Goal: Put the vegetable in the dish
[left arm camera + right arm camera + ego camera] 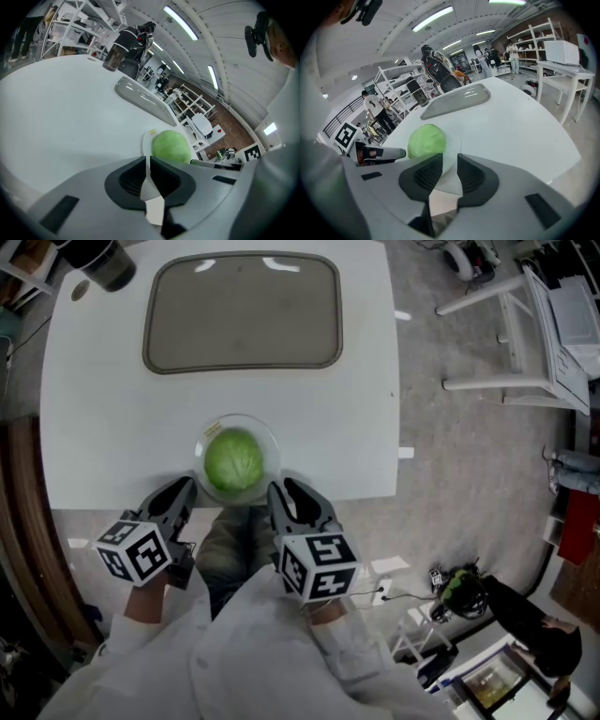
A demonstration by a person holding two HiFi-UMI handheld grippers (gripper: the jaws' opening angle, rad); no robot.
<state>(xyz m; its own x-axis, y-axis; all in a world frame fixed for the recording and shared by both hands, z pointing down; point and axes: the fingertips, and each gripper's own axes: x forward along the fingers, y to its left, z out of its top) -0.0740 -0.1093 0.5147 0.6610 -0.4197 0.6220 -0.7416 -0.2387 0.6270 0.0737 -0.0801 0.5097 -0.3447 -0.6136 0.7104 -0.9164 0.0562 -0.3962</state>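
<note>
As cabbage [232, 462] sits in dish [273, 441] before tray [244, 313], left hand-held gripper [183, 487] closed, right hand-held gripper [289, 487] spread.

One cabbage [233, 461], round, pale green, whole, leaf veins visible on top. It sits inside the dish [267, 433], filling most of it and rising above the rim. The dish is shallow, round, clear glass, upright, with a small yellow label at its rim. It stands on the white table [112, 427], close to the near edge.
</note>
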